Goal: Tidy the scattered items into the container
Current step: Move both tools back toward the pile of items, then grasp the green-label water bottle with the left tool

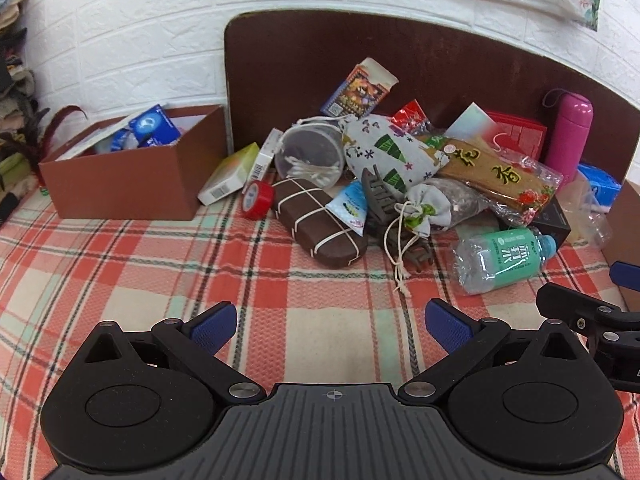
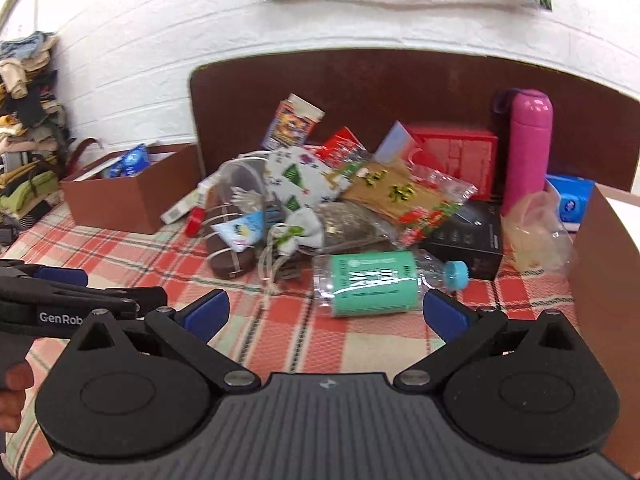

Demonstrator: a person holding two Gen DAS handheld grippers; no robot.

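A pile of items lies on the plaid cloth against a brown headboard. It holds a green-labelled plastic bottle (image 1: pixel 505 259) (image 2: pixel 374 282), a brown case with white bands (image 1: pixel 320 224) (image 2: pixel 230 254), a printed cloth pouch (image 1: pixel 394 152) (image 2: pixel 306 178), a red tape roll (image 1: pixel 258 199) and a pink flask (image 1: pixel 568 136) (image 2: pixel 526 152). A brown box (image 1: pixel 120 182) (image 2: pixel 120 200) stands at the left with blue packs inside. My left gripper (image 1: pixel 332 326) is open and empty, short of the pile. My right gripper (image 2: pixel 326 314) is open and empty, just short of the bottle.
A second brown box wall (image 2: pixel 604 280) (image 1: pixel 626 220) stands at the right. A black box (image 2: pixel 470 240), a red box (image 2: pixel 460 156) and a clear bag (image 2: pixel 536 224) lie near the flask. Folded clothes (image 2: pixel 28 140) are stacked at far left. A white brick wall is behind.
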